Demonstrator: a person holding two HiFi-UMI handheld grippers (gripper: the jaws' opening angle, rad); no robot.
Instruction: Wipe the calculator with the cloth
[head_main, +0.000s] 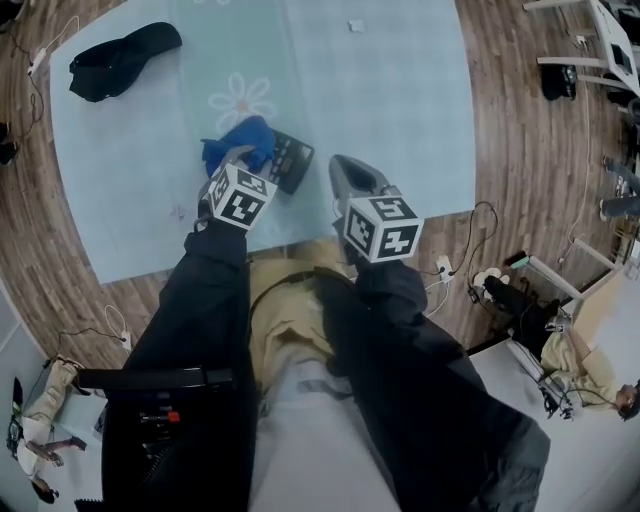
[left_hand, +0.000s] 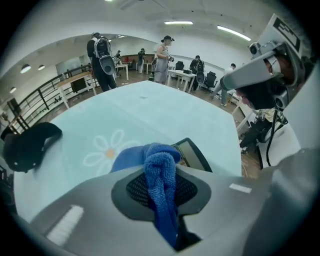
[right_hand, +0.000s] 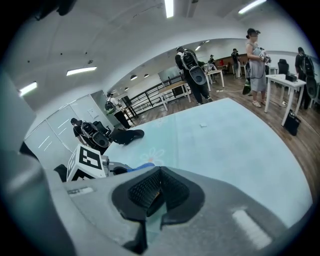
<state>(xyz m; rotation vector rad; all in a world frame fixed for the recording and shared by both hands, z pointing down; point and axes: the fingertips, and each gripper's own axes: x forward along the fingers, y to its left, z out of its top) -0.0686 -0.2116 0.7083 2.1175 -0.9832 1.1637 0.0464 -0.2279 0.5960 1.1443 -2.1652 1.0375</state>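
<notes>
In the head view the blue cloth (head_main: 240, 140) lies bunched over the left end of the black calculator (head_main: 292, 161) on the table. My left gripper (head_main: 238, 157) is shut on the cloth. In the left gripper view a fold of the blue cloth (left_hand: 160, 182) is pinched between the jaws, and the calculator (left_hand: 194, 155) shows its display just beyond them to the right. My right gripper (head_main: 346, 168) hovers right of the calculator, apart from it, shut with nothing held. In the right gripper view, that gripper (right_hand: 157, 192) points across the table, with the cloth (right_hand: 143, 165) at left.
The table carries a pale blue covering (head_main: 400, 100) with a daisy print (head_main: 242, 98). A black cap (head_main: 122, 58) lies at the far left corner. Small white scrap (head_main: 355, 26) at the far edge. Cables and a power strip (head_main: 445, 268) lie on the wood floor. People stand beyond the table.
</notes>
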